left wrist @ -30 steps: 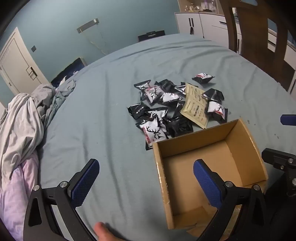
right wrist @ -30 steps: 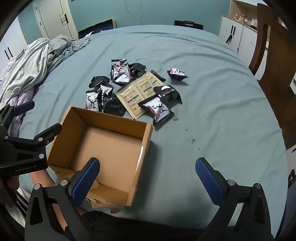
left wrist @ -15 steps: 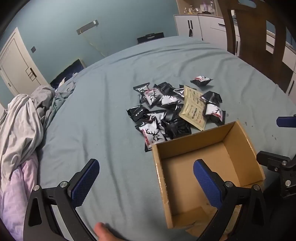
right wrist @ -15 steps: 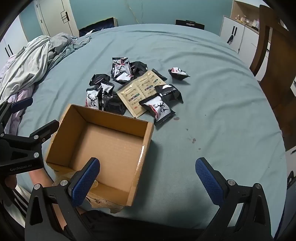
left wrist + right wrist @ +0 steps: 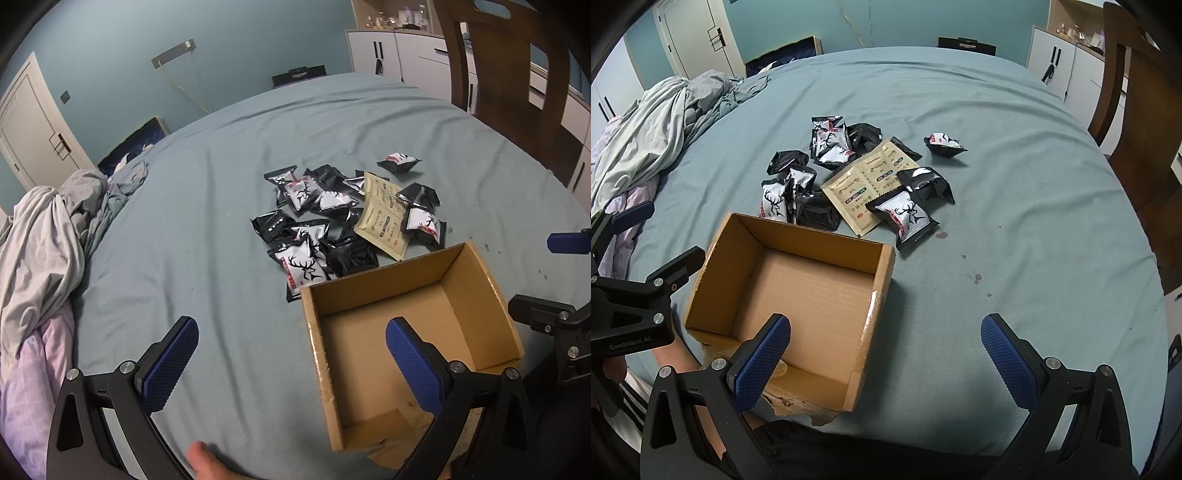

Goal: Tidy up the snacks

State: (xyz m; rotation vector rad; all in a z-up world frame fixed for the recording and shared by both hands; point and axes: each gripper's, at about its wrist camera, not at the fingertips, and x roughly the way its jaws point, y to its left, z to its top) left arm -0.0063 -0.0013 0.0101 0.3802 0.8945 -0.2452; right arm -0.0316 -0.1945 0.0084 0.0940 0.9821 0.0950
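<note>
- Both grippers have pulled back a little over the last second: in both wrist views the box and the snacks sit slightly further off than before, though nothing on the bed itself has shifted.
- The left gripper (image 5: 291, 360) hangs with its jaws wide open and empty, one finger over the bed sheet (image 5: 221, 229), the other over the cardboard box (image 5: 410, 295).
- The right gripper (image 5: 886, 354) is likewise spread wide and holds nothing.
- The box (image 5: 798, 273) is empty; no snack has gone in yet, so the task looks barely begun.
- The snack packets (image 5: 903, 214) lie in a loose heap just beyond the box's far wall, some touching it, with a tan sachet (image 5: 871, 184) among them and one packet (image 5: 943, 142) apart.
- A likely next step is reaching for the nearest packet.
</note>
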